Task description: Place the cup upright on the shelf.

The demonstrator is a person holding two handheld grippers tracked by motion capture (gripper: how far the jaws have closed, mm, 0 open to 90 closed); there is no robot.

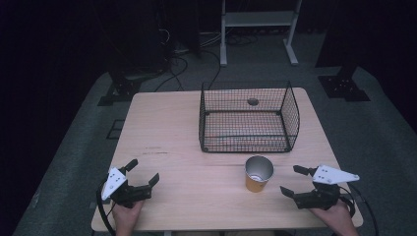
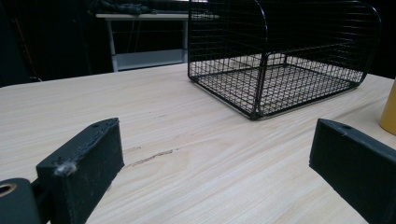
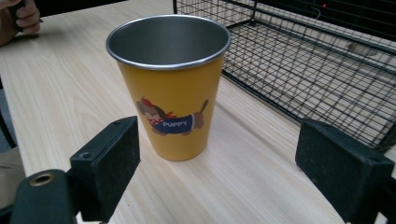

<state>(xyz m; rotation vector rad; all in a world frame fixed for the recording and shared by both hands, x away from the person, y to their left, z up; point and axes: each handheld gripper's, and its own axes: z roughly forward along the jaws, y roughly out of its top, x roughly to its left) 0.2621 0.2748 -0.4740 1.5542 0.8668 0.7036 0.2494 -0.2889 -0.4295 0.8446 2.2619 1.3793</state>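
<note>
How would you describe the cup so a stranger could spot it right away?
On the wooden table, look just in front of the black wire basket, toward the right gripper. The cup stands upright: yellow outside, bare metal inside, with a cartoon dog labelled PUPPY.

Glossy metal cup [image 3: 170,88], matt wood table [image 1: 167,147]

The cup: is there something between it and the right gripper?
No. Bare table lies between the right gripper and the cup; its jaws are open, facing the cup. The basket stands behind the cup, not in the way.
</note>
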